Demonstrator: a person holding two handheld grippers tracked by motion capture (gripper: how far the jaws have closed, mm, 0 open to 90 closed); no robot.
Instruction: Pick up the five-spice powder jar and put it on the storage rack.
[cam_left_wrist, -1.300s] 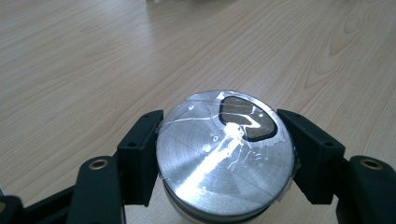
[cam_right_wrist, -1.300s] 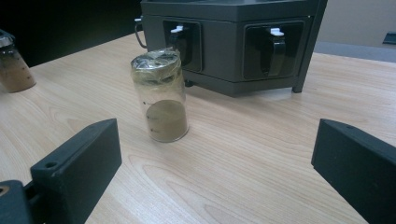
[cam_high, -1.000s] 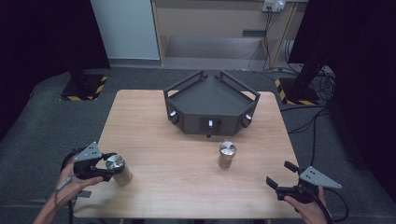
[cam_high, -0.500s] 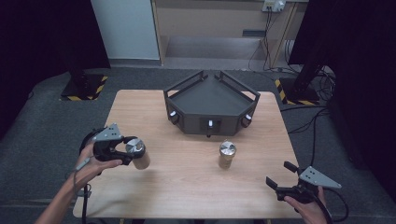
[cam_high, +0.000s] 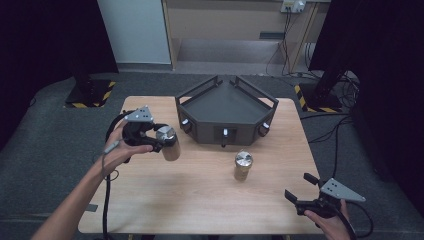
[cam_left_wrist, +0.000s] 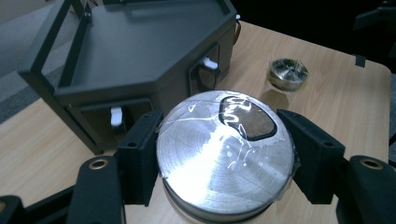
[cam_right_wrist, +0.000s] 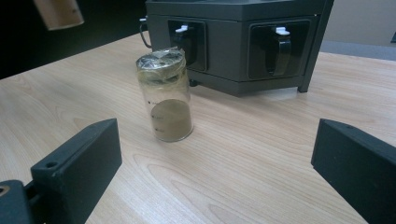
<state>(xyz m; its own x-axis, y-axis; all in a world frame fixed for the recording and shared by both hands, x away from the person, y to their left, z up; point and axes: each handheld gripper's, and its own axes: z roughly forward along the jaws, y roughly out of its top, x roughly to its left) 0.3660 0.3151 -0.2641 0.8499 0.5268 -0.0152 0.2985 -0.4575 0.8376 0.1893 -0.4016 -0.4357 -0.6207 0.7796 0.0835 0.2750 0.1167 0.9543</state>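
My left gripper (cam_high: 161, 140) is shut on a silver-lidded jar (cam_high: 168, 143) and holds it in the air over the table's left side, near the dark hexagonal machine (cam_high: 226, 114). In the left gripper view both pads press the sides of the jar's lid (cam_left_wrist: 225, 154). A second jar (cam_high: 243, 165) with brownish contents stands upright mid-table in front of the machine; it also stands in the right gripper view (cam_right_wrist: 166, 95). My right gripper (cam_high: 302, 191) rests at the table's near right corner, jaws wide open with nothing between them, pointed toward that jar.
The wooden table (cam_high: 200, 200) carries the machine, which has a framed top and white-handled slots (cam_right_wrist: 274, 49) along its front faces. Grey carpet surrounds the table, and cables (cam_high: 340, 125) lie on the floor at the right.
My left gripper has lifted the jar and carried it up and rightward from the table's near left edge toward the machine. The right gripper and the standing jar have not moved.
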